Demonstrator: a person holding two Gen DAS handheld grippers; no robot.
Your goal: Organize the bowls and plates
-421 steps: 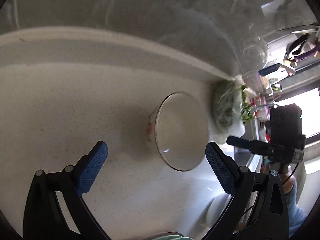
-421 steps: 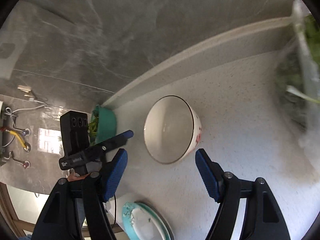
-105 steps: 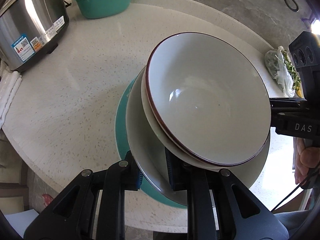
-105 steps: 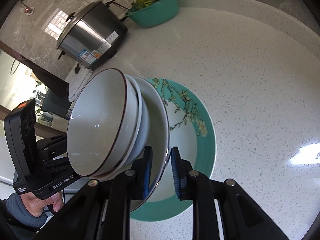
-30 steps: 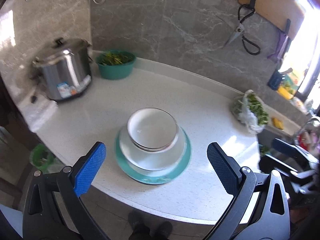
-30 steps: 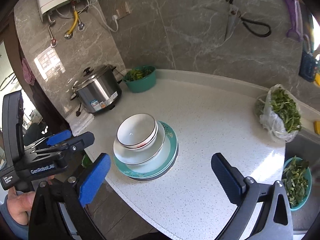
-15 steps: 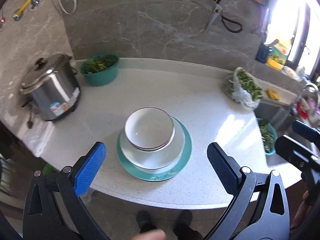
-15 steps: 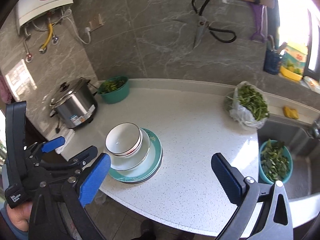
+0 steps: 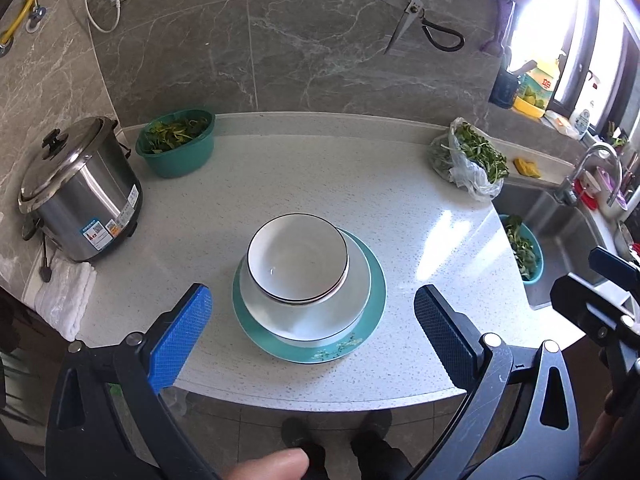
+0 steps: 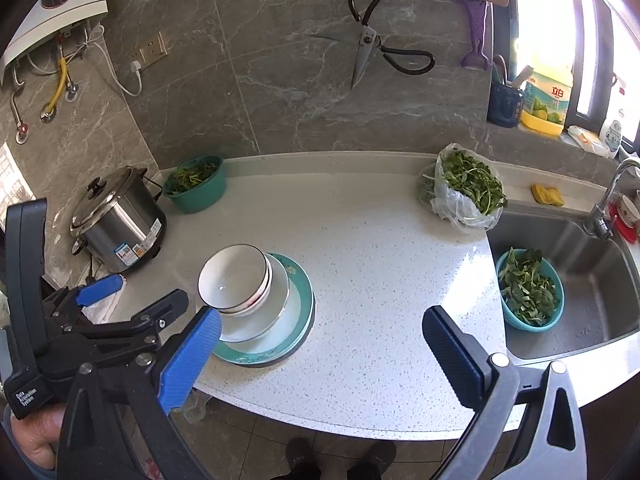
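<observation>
Near the counter's front edge stands one stack. A teal flowered plate point(image 9: 376, 320) point(image 10: 306, 304) lies at the bottom, a white plate point(image 9: 360, 300) point(image 10: 278, 304) on it, and nested white bowls with dark rims point(image 9: 298, 258) point(image 10: 232, 276) on top. My left gripper point(image 9: 312, 294) hovers open, above and in front of the stack, holding nothing. My right gripper point(image 10: 322, 318) is also open and empty, back from the counter, with the stack to its left. In the right wrist view the left gripper point(image 10: 136, 294) shows at the left, held by a hand.
A steel rice cooker point(image 9: 80, 196) and a white towel point(image 9: 64, 296) sit at the left. A teal basin of greens point(image 9: 176, 144) is at the back left, a bag of greens point(image 9: 468, 160) at the back right. The sink point(image 10: 580, 240) holds a blue colander point(image 10: 528, 288). Scissors point(image 10: 368, 52) hang on the wall.
Both grippers let go of the plate rim, opened wide and drew back and up from the stack. In the last second they turned slightly right; the stack has not moved.
</observation>
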